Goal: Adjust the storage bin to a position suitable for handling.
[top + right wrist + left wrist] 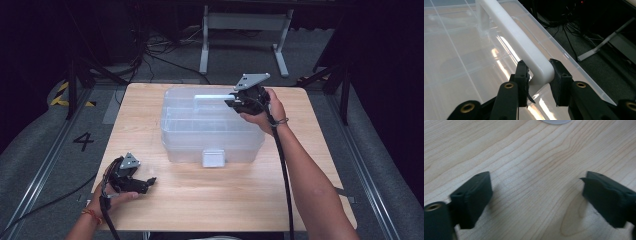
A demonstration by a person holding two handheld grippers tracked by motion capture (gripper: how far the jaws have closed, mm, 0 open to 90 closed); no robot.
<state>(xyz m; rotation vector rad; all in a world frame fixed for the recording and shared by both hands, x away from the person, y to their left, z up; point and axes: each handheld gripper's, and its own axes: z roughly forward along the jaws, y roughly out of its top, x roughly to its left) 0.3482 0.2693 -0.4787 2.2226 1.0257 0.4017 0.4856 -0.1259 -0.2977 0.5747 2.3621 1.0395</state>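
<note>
A clear plastic storage box (210, 135) with a lid stands mid-table, with a white latch (213, 158) on its front wall. Its white handle (212, 98) lies along the far side of the lid. My right gripper (232, 101) is at the handle's right end. In the right gripper view the handle (509, 32) runs away from me, and the right gripper (539, 68) is shut on its rounded near corner, one jaw on each side. My left gripper (150, 182) rests low on the table's front left. Its jaws stand wide apart, the left gripper (536, 187) holding nothing.
The wooden table (210, 200) has bare surface in front of the box and to both sides. A pale rounded edge (556, 121) shows at the top of the left gripper view. Beyond the table are a white metal frame (245, 22) and floor cables (160, 50).
</note>
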